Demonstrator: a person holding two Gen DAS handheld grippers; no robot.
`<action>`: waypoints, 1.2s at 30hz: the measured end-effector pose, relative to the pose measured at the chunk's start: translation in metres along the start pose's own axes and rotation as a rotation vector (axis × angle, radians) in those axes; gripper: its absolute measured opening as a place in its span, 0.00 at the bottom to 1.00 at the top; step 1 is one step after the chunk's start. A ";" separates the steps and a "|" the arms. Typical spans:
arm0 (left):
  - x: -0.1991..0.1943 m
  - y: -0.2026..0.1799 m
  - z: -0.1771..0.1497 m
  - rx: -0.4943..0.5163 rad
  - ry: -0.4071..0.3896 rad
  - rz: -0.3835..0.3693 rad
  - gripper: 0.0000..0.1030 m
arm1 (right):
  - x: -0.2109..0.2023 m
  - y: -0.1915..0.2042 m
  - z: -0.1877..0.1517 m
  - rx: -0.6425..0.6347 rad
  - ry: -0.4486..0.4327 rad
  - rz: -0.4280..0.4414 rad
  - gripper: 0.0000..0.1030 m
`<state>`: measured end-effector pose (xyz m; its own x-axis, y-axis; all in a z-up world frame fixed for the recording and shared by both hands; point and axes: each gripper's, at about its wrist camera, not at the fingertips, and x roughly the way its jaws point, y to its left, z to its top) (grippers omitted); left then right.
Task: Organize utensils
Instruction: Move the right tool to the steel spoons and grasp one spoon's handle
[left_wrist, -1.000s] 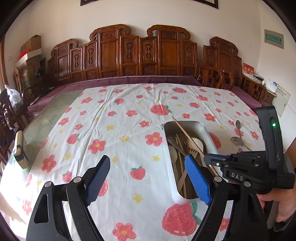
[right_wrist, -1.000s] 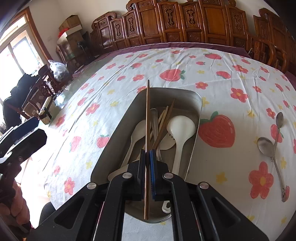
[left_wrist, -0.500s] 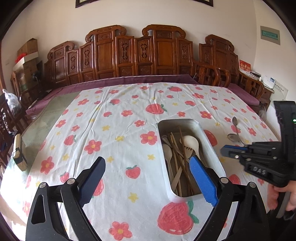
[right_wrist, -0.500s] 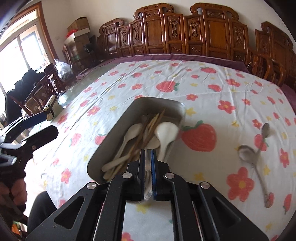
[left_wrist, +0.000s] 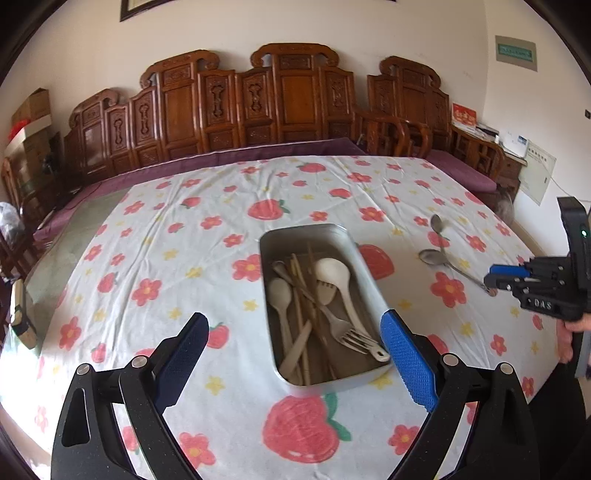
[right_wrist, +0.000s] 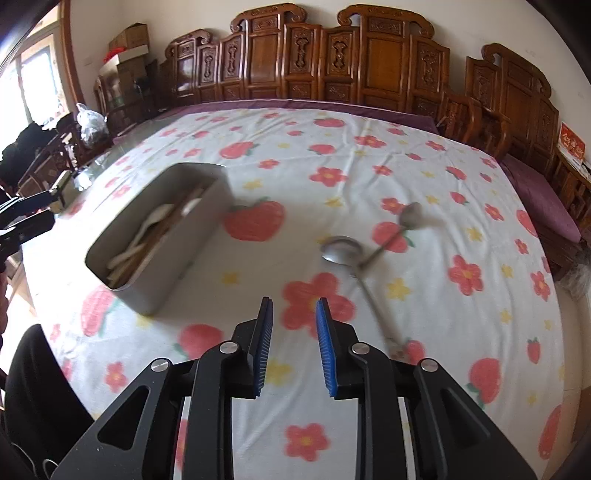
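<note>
Right wrist view: right gripper (right_wrist: 291, 343), bottom centre; jaws opening, nothing between them
Left gripper (left_wrist: 291, 354): jaws spread wide, empty
Metal tray (left_wrist: 369, 280): mid-frame on tabletop; holds pale utensils (left_wrist: 332, 277)
Two metal spoons (right_wrist: 341, 251): crossed, right of tray

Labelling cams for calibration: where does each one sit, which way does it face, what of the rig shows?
Left wrist: on the left gripper, angled down at the metal tray of utensils; its wide-open fingers, plus the right gripper and hand at right.
Right wrist: on the right gripper, angled down at two metal spoons; jaws opening, nothing between; left gripper at left edge.
Shared: tray, spoons, strawberry tablecloth, carved chairs.
</note>
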<state>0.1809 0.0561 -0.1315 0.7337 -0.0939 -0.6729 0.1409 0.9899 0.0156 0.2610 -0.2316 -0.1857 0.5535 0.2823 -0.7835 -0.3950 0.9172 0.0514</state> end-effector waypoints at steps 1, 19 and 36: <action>0.001 -0.004 0.001 0.005 0.004 -0.006 0.88 | 0.004 -0.007 0.001 -0.001 0.009 -0.006 0.30; 0.018 -0.062 0.008 0.049 0.014 -0.072 0.88 | 0.091 -0.043 0.025 0.003 0.162 -0.050 0.30; 0.029 -0.099 0.009 0.096 0.047 -0.082 0.88 | 0.094 -0.035 0.026 -0.013 0.210 -0.050 0.06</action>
<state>0.1940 -0.0459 -0.1455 0.6855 -0.1670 -0.7087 0.2641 0.9641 0.0283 0.3465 -0.2295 -0.2452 0.4081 0.1702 -0.8969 -0.3813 0.9244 0.0019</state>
